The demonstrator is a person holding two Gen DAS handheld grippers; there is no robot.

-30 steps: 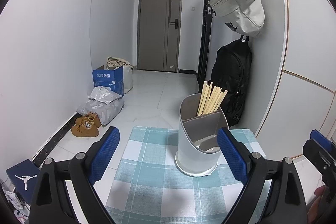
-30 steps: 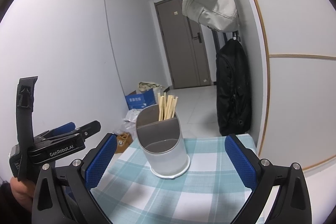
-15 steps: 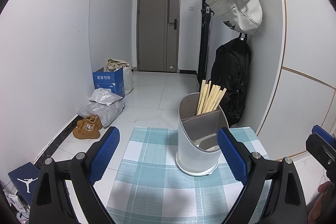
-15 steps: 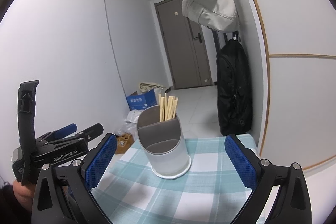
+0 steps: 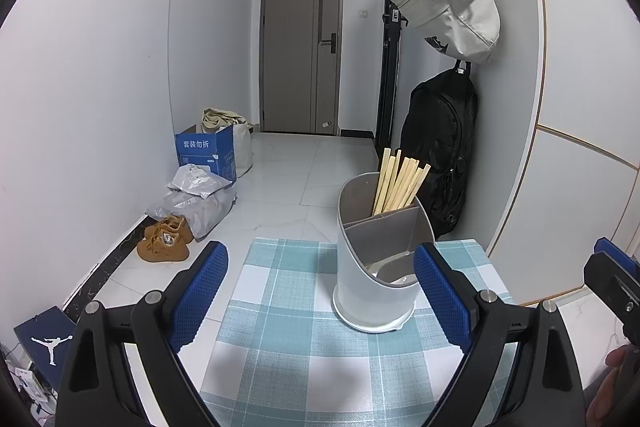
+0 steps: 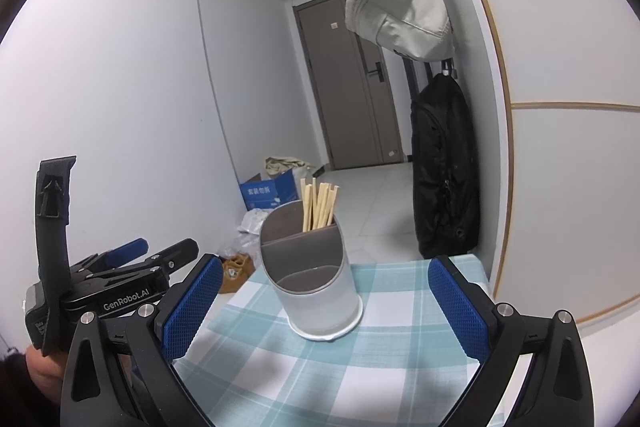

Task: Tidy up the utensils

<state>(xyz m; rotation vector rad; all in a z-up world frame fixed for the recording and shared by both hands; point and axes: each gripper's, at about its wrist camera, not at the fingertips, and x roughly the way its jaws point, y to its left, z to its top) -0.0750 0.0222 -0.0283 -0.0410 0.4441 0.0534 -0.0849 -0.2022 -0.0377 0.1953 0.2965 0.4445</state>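
Lower chopsticks [image 5: 400, 183] hidden behind the holder [image 5: 372, 291] wall and divider. Front compartment floor: only a pale patch visible, contents unclear. Right gripper [image 5: 616, 275] cut off at 3 o'clock edge in left view, so jaw gap unreadable there. Shoebox [image 5: 44, 339] clipped at 8 o'clock. Blue carton [image 5: 206, 153] lettering too small to read. Hand [image 6: 40, 375] at 8 o'clock mostly hidden behind the left gripper [image 6: 132, 259].

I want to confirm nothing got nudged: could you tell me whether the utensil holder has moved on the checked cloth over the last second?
No. The utensil holder stands on the same squares of the checked cloth as before.
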